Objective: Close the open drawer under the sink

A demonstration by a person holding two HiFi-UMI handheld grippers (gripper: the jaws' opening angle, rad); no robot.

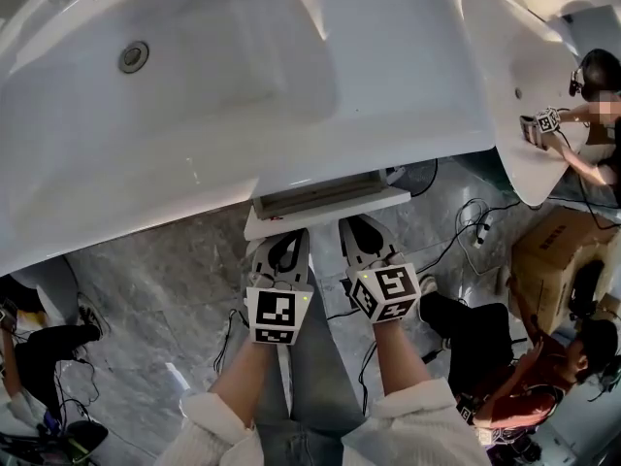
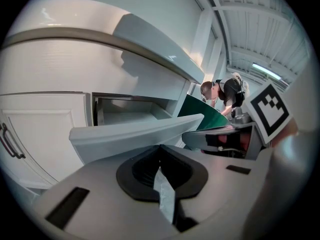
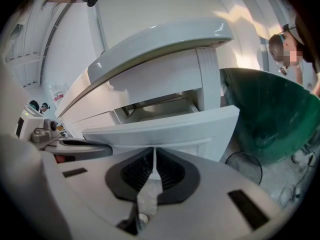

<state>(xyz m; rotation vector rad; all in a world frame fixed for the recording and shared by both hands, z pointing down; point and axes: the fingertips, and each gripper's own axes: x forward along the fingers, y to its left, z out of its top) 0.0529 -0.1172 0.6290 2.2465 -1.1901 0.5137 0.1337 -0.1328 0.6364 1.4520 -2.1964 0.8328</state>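
The drawer (image 1: 325, 205) stands pulled out from under the near rim of the white sink (image 1: 243, 115). Its white front panel faces the person, and from the head view most of its inside is hidden beneath that rim. The left gripper view shows part of the shallow, bare interior behind the panel.

The left gripper (image 1: 285, 246) and right gripper (image 1: 361, 239) sit side by side just near of the drawer front, left one to the left. Both point at it with jaws pressed together and nothing between them. In each gripper view the closed tips overlap the lower edge of the panel, so whether they touch it cannot be told.

Left of the drawer, the left gripper view shows a cabinet door (image 2: 40, 134) with a dark handle (image 2: 10, 141), cut off at the frame edge. To the right, the right gripper view shows a dark green rounded shape (image 3: 265, 114), only partly visible and hard to identify.

On the grey marbled floor (image 1: 165, 289) lie cables (image 1: 466, 231), and a cardboard box (image 1: 553, 260) stands at far right. Other people appear at the frame edges, each partly cut off.
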